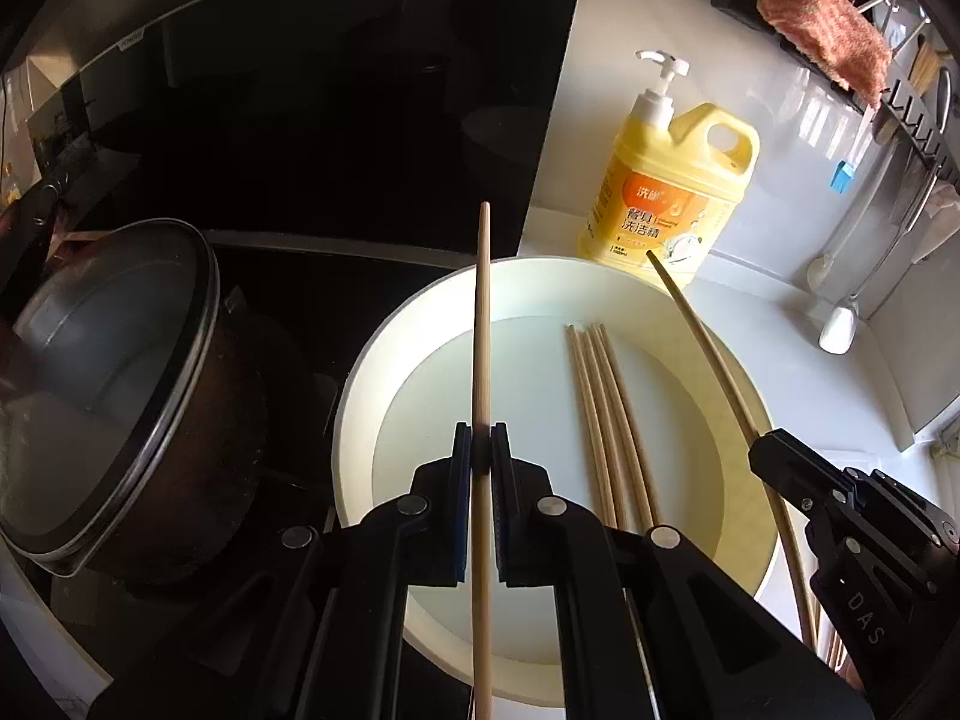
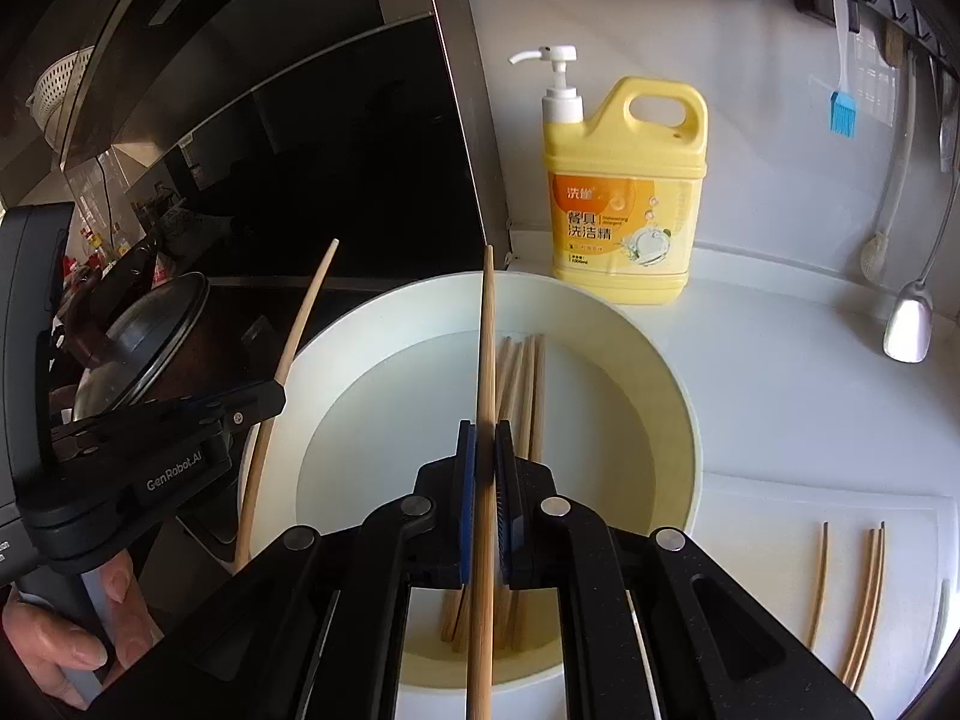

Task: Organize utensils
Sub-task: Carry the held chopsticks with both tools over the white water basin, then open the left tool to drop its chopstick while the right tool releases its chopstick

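A white basin [image 1: 384,360] [image 2: 672,384] holds several wooden chopsticks [image 1: 606,414] [image 2: 528,396] lying on its bottom. My left gripper [image 1: 481,450] is shut on one chopstick [image 1: 482,312], held upright over the basin's left part; it shows at the left of the right wrist view [image 2: 264,402] with its chopstick [image 2: 300,324]. My right gripper [image 2: 485,450] is shut on another chopstick [image 2: 487,348] above the basin; it shows at the right of the left wrist view [image 1: 762,450] with its chopstick [image 1: 702,336]. Three chopsticks [image 2: 864,594] lie on a white board [image 2: 780,516] right of the basin.
A yellow dish-soap pump bottle [image 1: 672,192] [image 2: 624,192] stands behind the basin. A lidded pot [image 1: 114,396] [image 2: 150,336] sits on the dark stove at left. A rail with an orange cloth [image 1: 816,18], a blue brush [image 2: 843,111] and hanging ladles [image 2: 909,324] runs along the right wall.
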